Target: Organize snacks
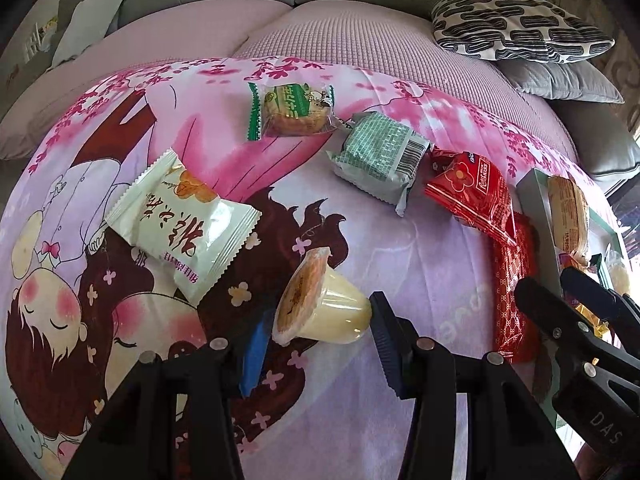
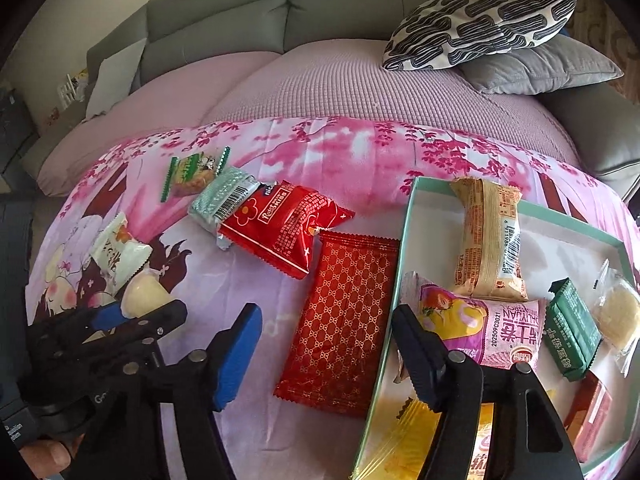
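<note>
Jelly cup (image 1: pixel 320 304) on side between open left claw (image 1: pixel 316 344) fingers.

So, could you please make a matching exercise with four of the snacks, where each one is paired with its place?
Column 1:
1. jelly cup
2. red patterned packet
3. pink strawberry packet
4. green-edged biscuit packet

Column 2:
a. inside the box
b. farthest back on the cloth
c. between the left gripper fingers
d. on the cloth, beside the box wall

Pairs: 1-c, 2-d, 3-a, 4-b
</note>
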A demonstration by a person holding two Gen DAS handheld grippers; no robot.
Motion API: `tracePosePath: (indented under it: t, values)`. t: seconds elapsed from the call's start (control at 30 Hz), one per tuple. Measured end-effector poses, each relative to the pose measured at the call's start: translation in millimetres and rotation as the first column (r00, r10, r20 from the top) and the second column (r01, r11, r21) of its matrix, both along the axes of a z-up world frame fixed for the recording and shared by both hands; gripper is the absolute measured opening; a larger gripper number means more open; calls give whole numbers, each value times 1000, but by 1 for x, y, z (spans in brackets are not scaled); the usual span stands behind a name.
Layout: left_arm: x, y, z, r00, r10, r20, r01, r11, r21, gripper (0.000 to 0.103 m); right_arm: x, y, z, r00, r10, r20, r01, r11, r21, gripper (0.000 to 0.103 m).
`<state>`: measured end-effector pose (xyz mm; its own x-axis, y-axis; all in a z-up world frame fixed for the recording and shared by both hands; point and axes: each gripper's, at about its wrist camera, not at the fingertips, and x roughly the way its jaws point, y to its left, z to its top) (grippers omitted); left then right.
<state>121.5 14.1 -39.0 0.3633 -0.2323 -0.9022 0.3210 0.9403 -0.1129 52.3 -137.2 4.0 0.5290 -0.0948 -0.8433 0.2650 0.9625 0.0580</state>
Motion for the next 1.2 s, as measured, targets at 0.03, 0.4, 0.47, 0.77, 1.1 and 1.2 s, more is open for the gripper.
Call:
tracePosePath:
  t: [0.03, 0.4, 0.47, 0.77, 1.1, 1.2]
  values:
    - [0, 0, 0, 1000, 1, 0, -1, 1000, -1, 50, 0, 1, 1, 1000, 6, 6, -6, 1000, 6, 71]
    - [1, 2, 0, 1000, 5, -11, -5, 1000, -17, 50, 45, 7, -1, 989, 123, -75, -133, 982, -136, 71]
    - [0, 2, 0, 1000, 6, -12, -6, 1000, -18, 50, 55, 6, -4, 981, 165, -104, -181, 968, -172, 71]
    - [0, 2, 1, 1000, 7, -12, -8, 1000, -15, 50, 84, 0, -23, 919, 332, -211, -367, 917, -155, 71]
    - [0, 1, 0, 1000, 5, -12, -5, 1000, -9, 50, 85, -1, -34, 899, 347, -267, -371, 928, -43, 71]
    - [-1, 1, 1, 1000, 3, -13, -3, 1000, -9, 50, 75, 9, -35, 888, 381, -256, -396, 918, -8, 71]
